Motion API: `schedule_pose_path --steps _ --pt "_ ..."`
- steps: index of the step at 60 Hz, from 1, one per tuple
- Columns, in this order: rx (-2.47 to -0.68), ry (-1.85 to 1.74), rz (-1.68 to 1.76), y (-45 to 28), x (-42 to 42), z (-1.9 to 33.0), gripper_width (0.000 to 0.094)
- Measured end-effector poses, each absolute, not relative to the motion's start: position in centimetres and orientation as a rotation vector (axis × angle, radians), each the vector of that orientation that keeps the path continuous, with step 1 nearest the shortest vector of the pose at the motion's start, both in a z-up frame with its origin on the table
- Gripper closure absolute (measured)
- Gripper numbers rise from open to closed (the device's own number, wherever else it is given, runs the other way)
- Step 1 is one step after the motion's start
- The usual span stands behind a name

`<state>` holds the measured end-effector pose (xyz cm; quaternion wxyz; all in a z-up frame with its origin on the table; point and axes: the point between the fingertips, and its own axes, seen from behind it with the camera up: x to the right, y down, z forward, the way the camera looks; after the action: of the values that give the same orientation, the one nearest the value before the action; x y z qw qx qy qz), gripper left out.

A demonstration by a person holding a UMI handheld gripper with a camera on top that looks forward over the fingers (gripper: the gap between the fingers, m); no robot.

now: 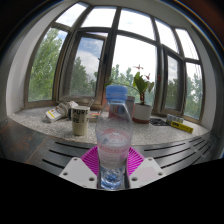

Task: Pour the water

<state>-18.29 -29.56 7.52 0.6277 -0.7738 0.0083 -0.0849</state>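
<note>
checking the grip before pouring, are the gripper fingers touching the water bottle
Touching. The gripper view shows the water bottle between both pink pads, which press against its sides with no gap visible.

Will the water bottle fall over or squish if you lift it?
The water bottle is tall and narrow, so it could tip if bumped. Its clear, thin-looking plastic may dent when squeezed. It stands between the gripper fingers, probably fairly light.

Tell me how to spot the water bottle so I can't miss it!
Look at the long windowsill under the big bay window. In front of it, a clear plastic bottle with a blue cap stands between the gripper fingers. It is see-through and nearest, unlike the potted plant and can behind.
</note>
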Motion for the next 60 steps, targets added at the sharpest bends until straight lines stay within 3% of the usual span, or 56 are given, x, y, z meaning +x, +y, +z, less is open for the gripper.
schedule_pose_path --steps 11,21,31,38,49,60 --pt "-1.732 0.005 -0.481 -29.2 -11.1 12.6 0.0628" --pt "-1.614 -0.188 -0.878 -25.0 -4.8 20.6 0.0627" --pt "-1.309 -0.530 -1.284 -17.0 -5.1 31.0 0.0629" --pt "-1.052 -0.823 -1.514 -11.1 -9.3 35.6 0.0628" --pt "-0.700 -1.243 -1.694 -4.1 -17.7 34.4 0.0621" --pt "-0.375 -1.578 -1.775 -0.4 -24.4 28.8 0.0622"
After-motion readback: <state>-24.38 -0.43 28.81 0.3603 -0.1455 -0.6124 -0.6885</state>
